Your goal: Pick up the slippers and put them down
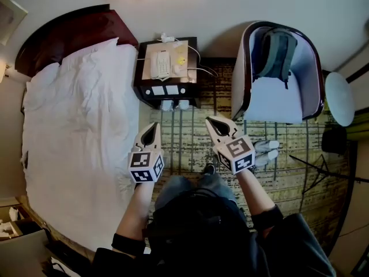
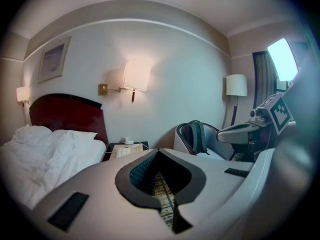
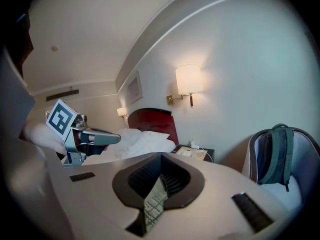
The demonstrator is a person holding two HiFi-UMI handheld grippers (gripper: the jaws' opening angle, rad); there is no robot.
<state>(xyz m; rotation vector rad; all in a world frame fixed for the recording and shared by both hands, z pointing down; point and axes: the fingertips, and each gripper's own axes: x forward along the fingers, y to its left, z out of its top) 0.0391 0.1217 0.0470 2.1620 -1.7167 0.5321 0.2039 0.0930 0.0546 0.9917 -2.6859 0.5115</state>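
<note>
Slippers on carpet beside right tool, jaws together; left tool likewise, empty.

Pale slippers side by side, flat on patterned carpet, near armchair front (partly hidden).

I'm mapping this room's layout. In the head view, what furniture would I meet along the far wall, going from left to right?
bed → nightstand → armchair → floor lamp

bed white | headboard dark red | carpet olive grid | slippers whitish
</note>
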